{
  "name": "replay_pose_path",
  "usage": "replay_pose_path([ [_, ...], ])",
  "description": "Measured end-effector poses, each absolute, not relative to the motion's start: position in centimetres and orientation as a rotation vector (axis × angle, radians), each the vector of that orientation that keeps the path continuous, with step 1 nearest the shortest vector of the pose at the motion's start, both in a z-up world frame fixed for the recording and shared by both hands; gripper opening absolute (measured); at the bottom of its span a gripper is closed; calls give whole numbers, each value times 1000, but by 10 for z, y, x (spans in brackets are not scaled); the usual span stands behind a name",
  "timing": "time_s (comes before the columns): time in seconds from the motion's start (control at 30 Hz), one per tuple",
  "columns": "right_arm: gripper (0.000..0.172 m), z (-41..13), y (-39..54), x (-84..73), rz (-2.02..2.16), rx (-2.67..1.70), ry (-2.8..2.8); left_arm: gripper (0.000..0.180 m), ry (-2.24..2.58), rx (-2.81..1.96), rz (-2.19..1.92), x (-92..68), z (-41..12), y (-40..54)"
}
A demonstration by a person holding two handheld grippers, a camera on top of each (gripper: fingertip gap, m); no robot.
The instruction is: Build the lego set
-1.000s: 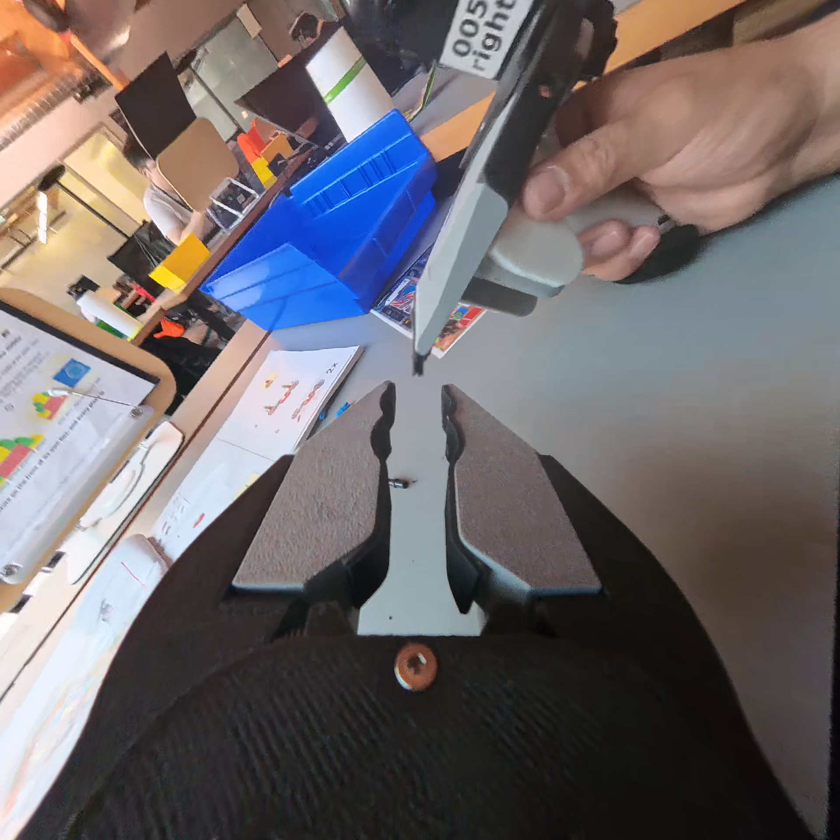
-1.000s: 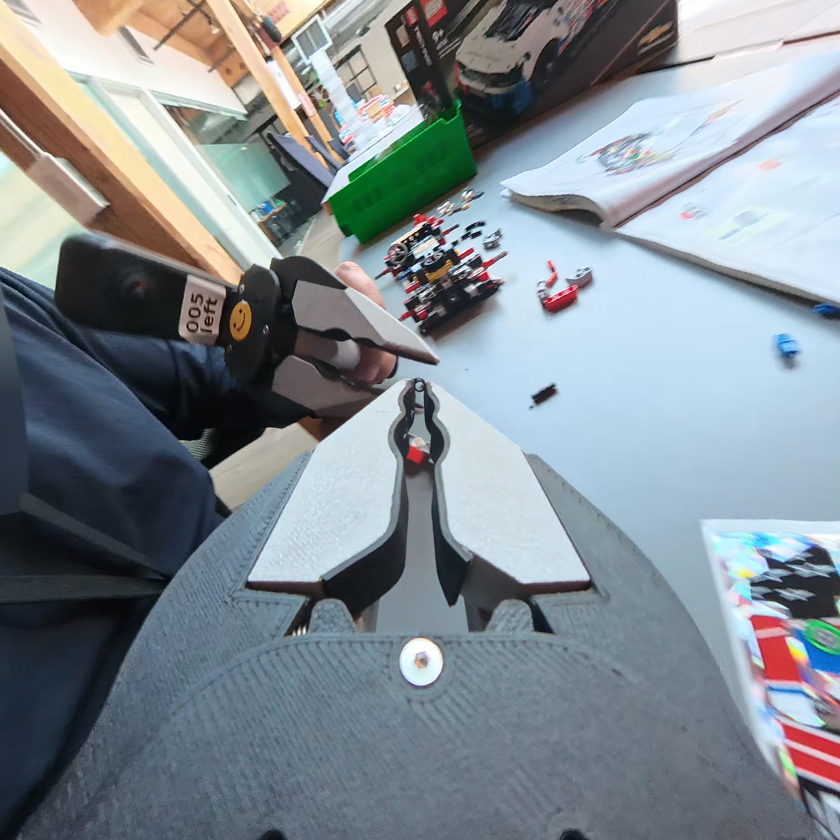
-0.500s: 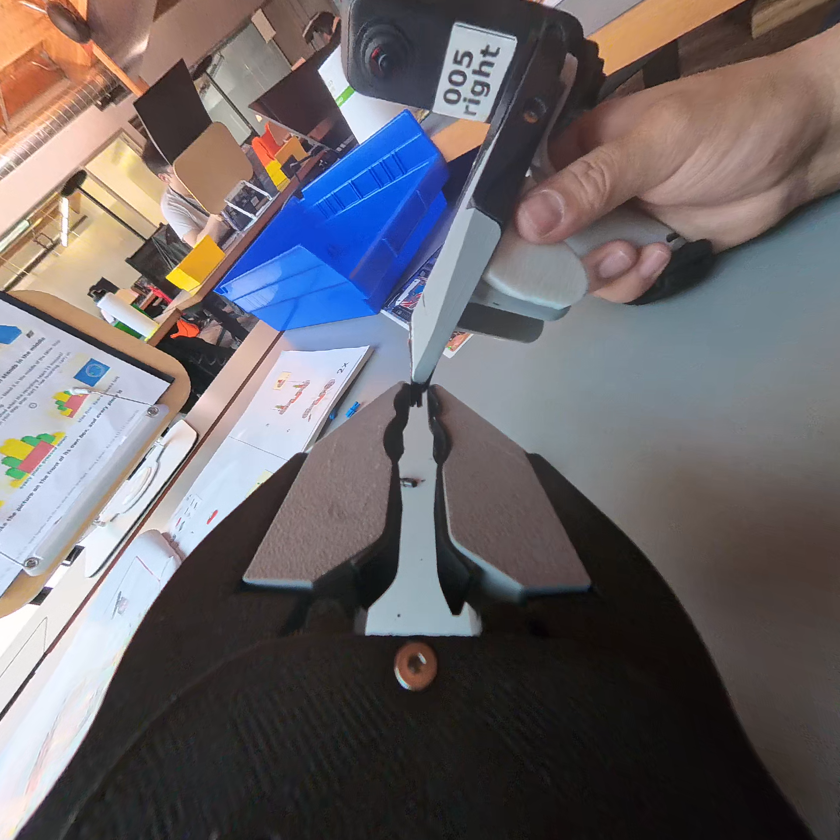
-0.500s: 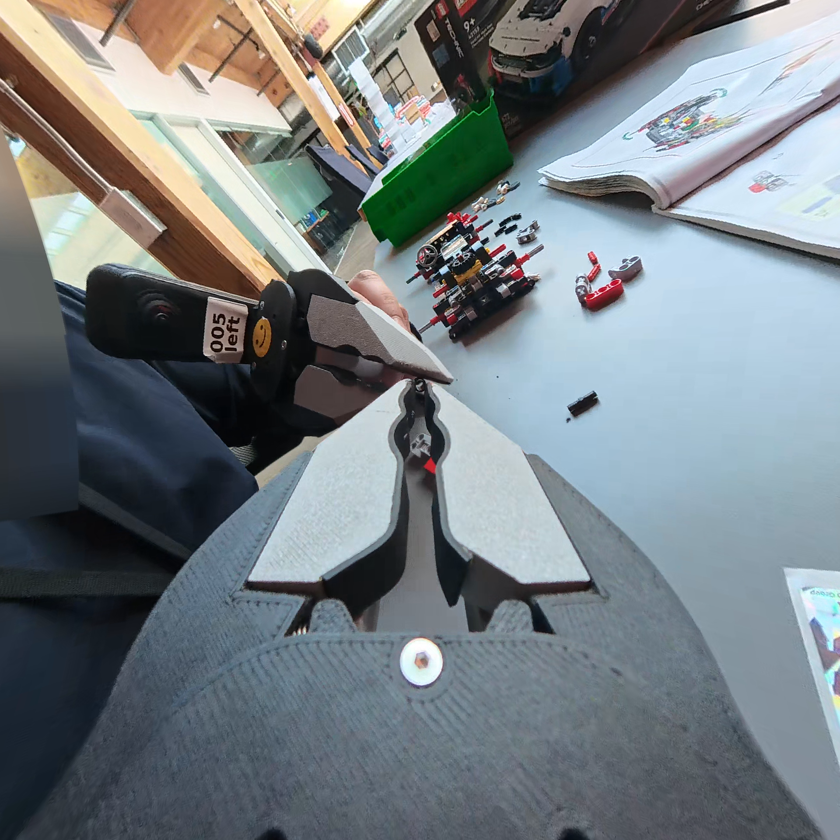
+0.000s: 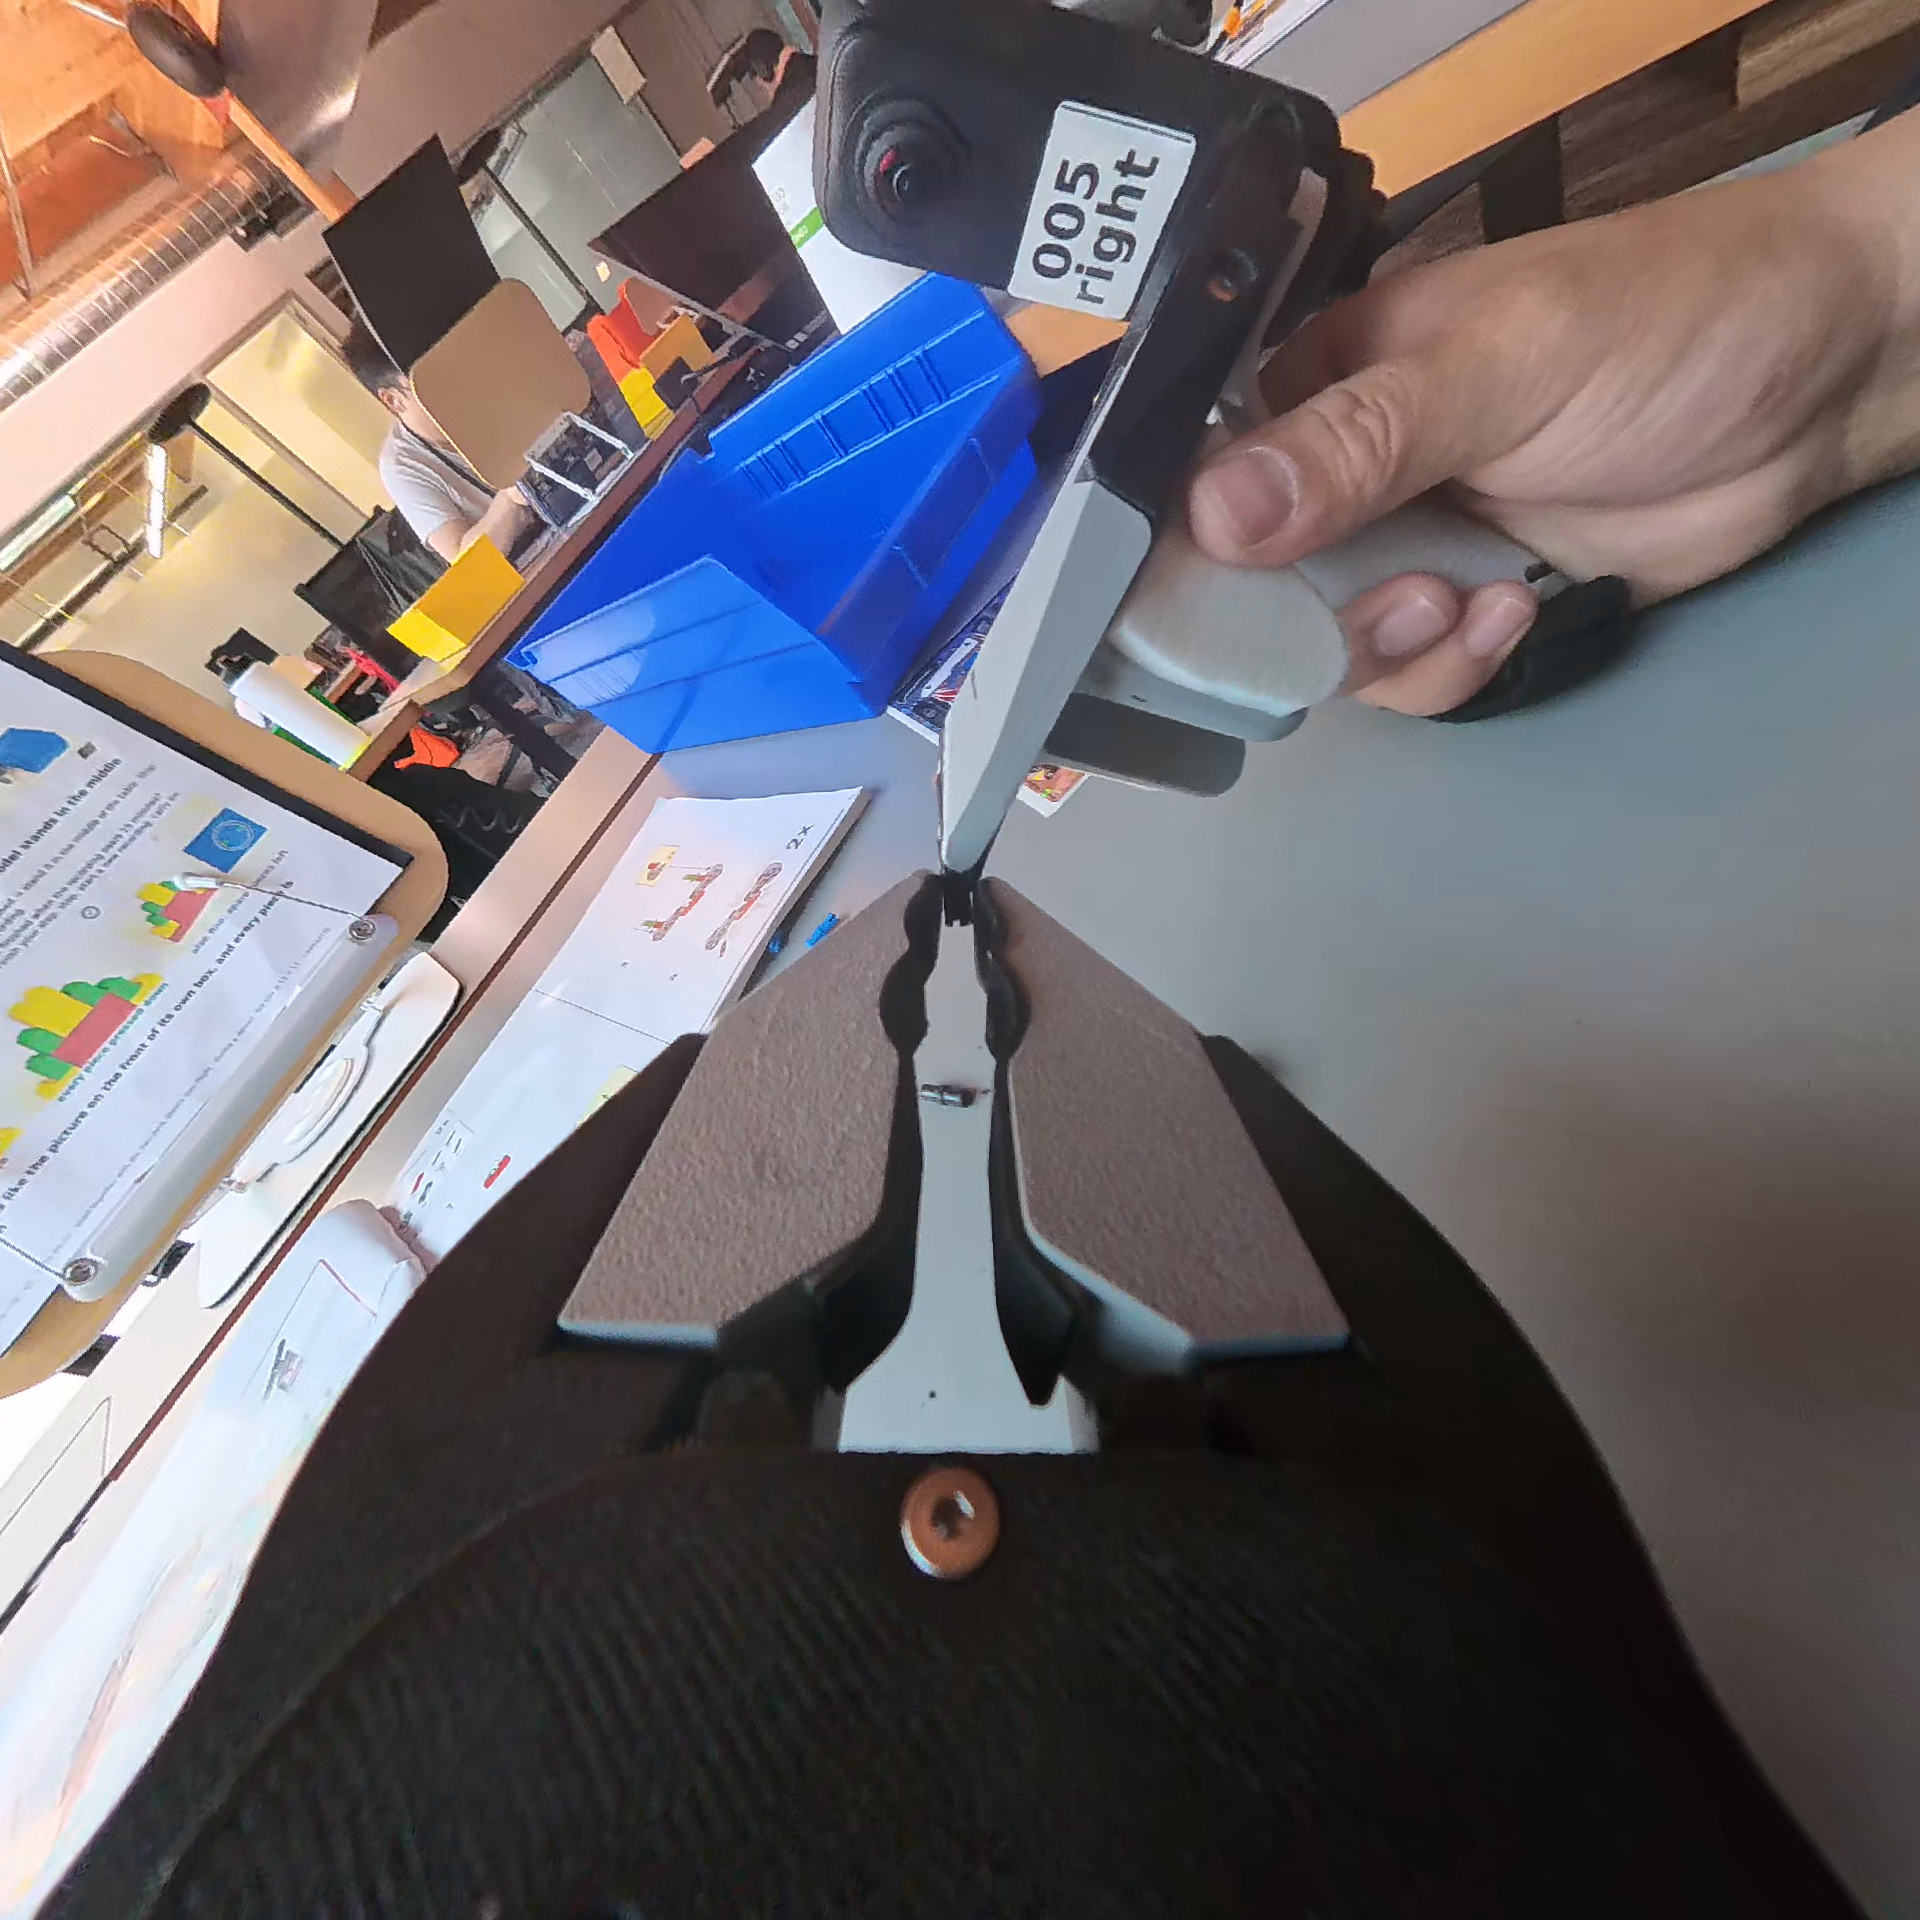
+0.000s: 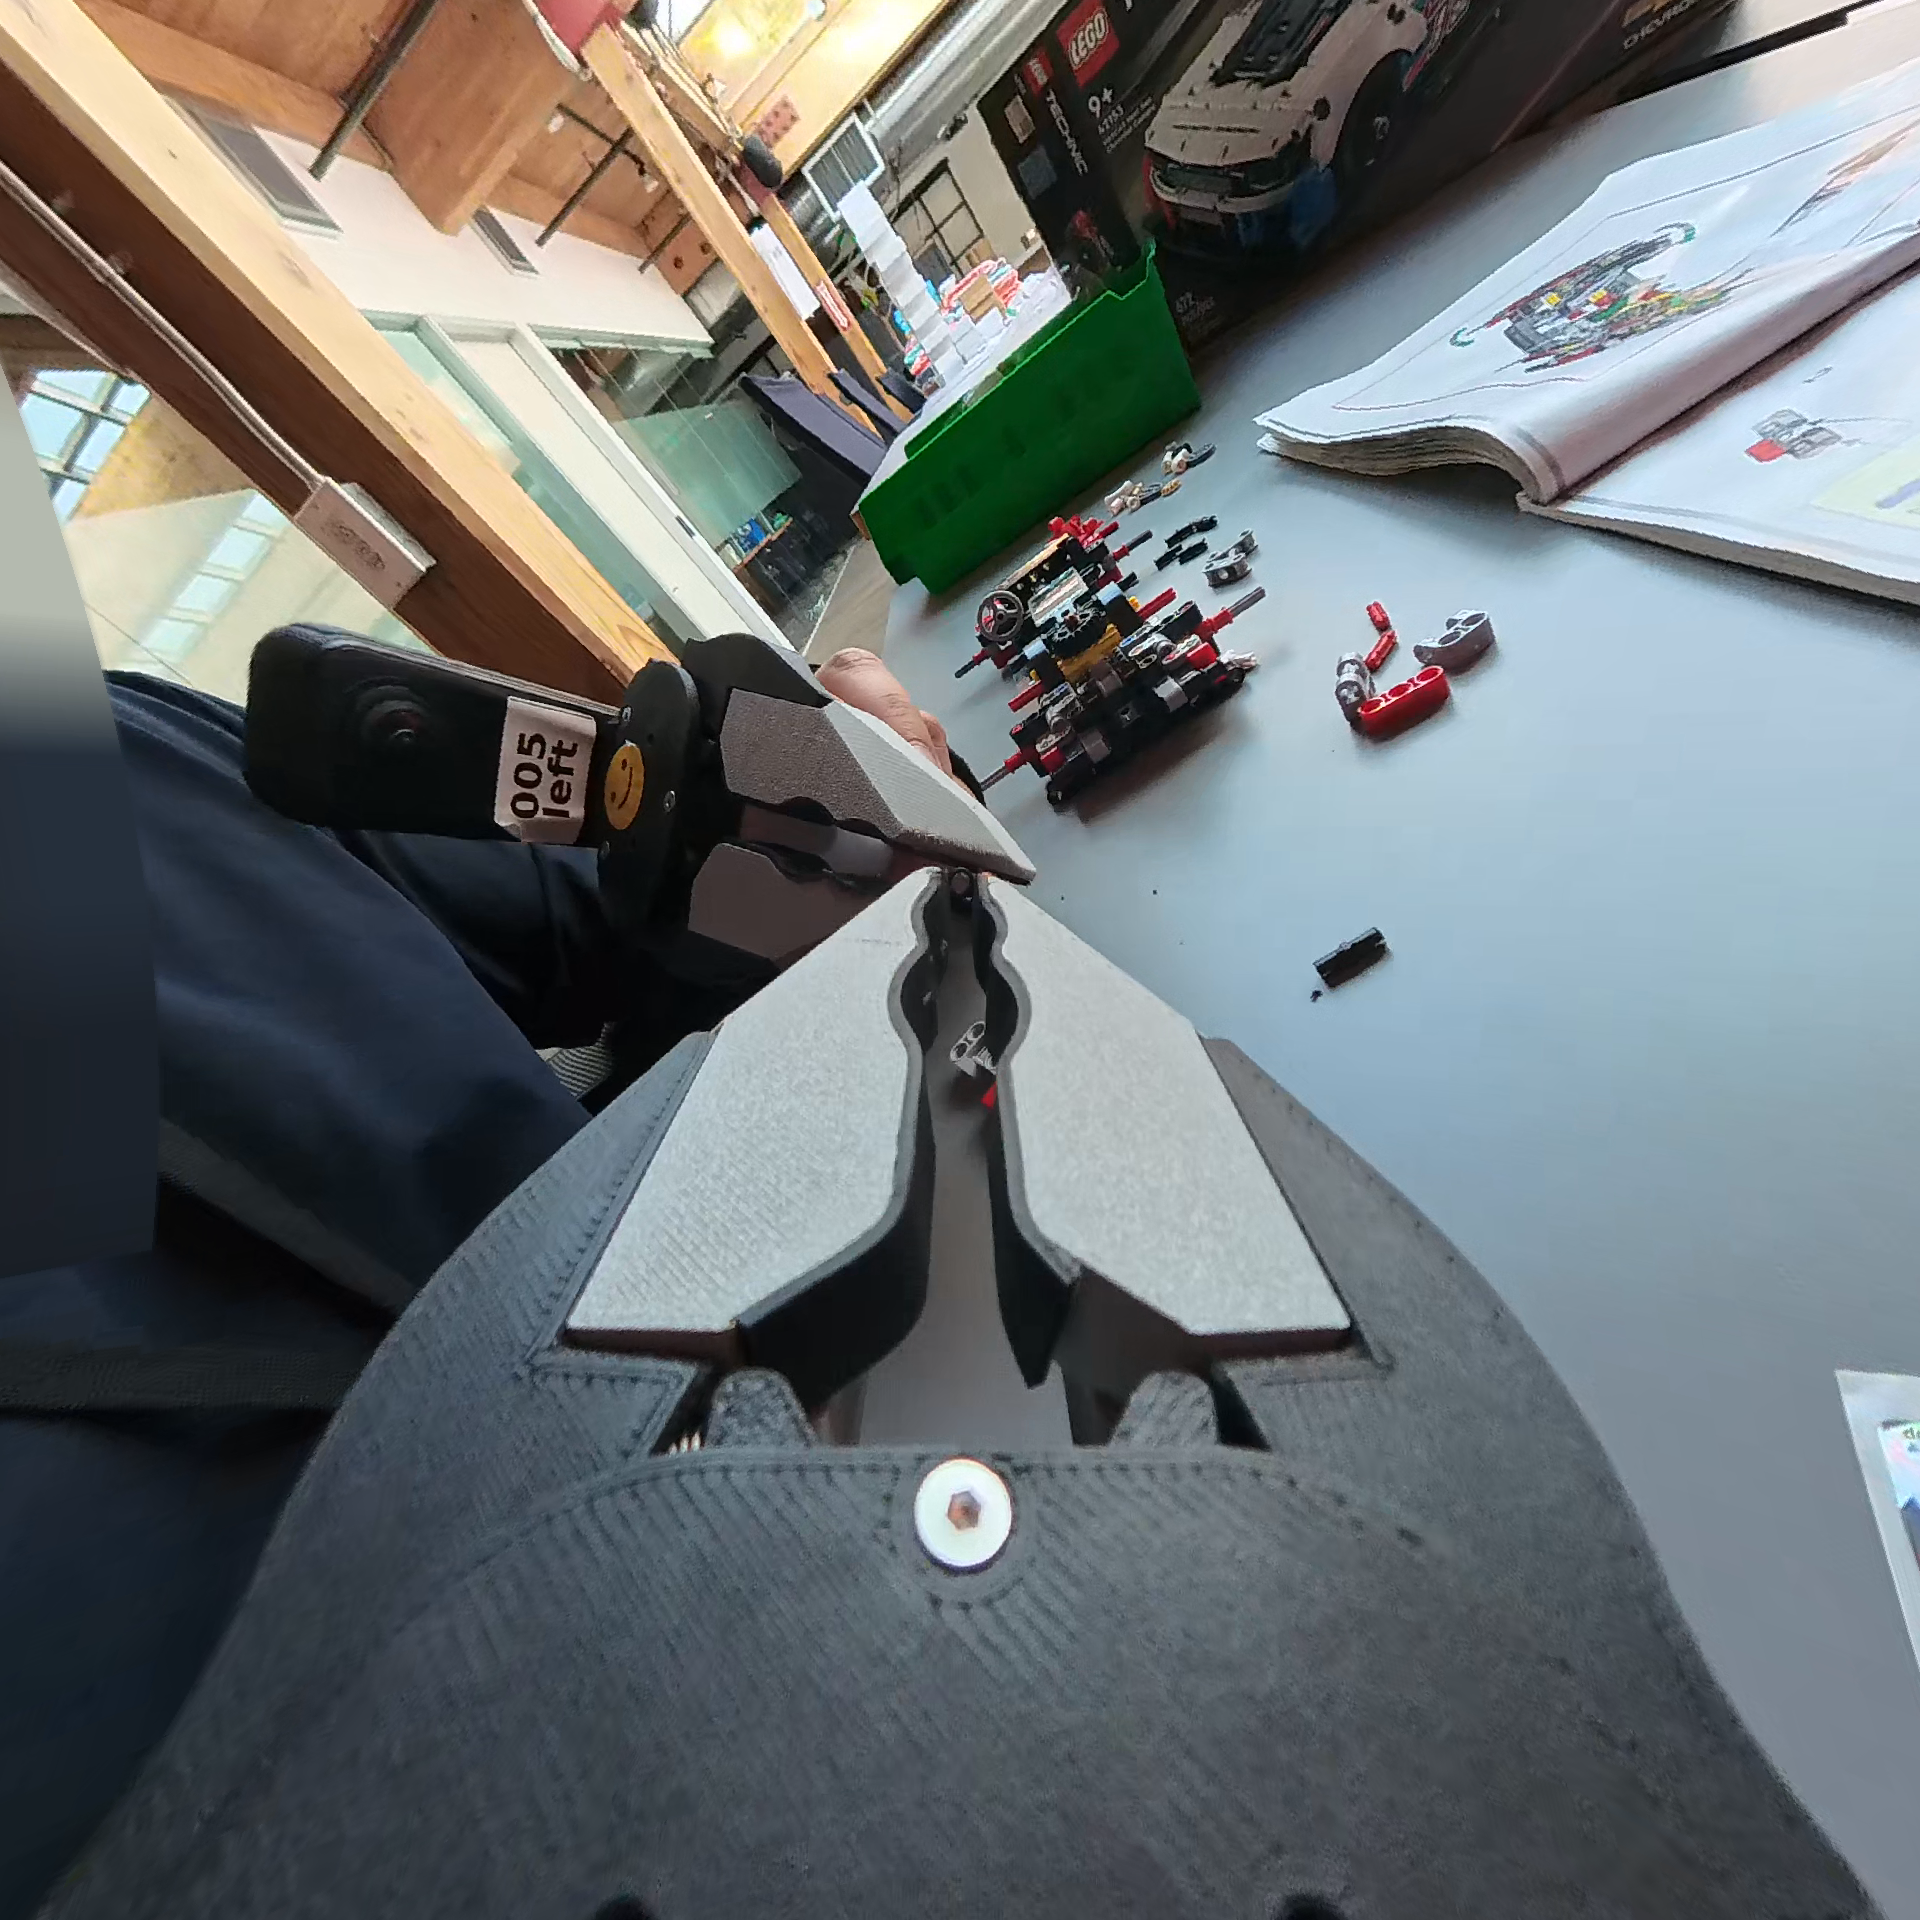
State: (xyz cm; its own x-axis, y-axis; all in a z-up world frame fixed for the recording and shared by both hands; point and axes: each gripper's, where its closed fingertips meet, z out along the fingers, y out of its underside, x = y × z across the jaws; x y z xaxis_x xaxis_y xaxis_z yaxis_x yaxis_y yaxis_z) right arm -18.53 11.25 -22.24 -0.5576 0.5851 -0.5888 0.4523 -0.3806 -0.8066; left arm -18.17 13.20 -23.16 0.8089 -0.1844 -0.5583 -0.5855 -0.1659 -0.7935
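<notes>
Tools meet tip to tip above the grey bench [image 6: 1558, 1039]. My left tool [image 5: 954, 906] is closed almost fully, its tips pinching a small black pin [image 5: 954, 902] that sticks out of the right tool's tips. My right tool [image 6: 961, 899] is also closed down on that same black pin, seen end-on at its tips, so both tools have hold of one tiny piece between them. From the left view the right tool comes in from above, a hand [image 5: 1558, 436] wrapped round its grey handle.

On the bench beyond the right tool sits a partly built brick model [image 6: 1112, 665] in black, red and yellow, with a red beam [image 6: 1403, 698] and a grey connector [image 6: 1460, 636] just beside it, and a loose black pin piece [image 6: 1349, 956] nearer to me. An open instruction book [image 6: 1662, 343] lies farther off, next to a green bin [image 6: 1039, 447]. From the left view I see a blue bin [image 5: 810, 540] and an instruction sheet [image 5: 717, 904].
</notes>
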Motion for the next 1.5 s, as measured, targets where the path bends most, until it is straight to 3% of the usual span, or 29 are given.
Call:
replay_pose_path([
  [1.5, 0, -217, 115, -183, 2125, -1398, -1636, 2, 633, -1676, 502, -183, -226, 130],
])
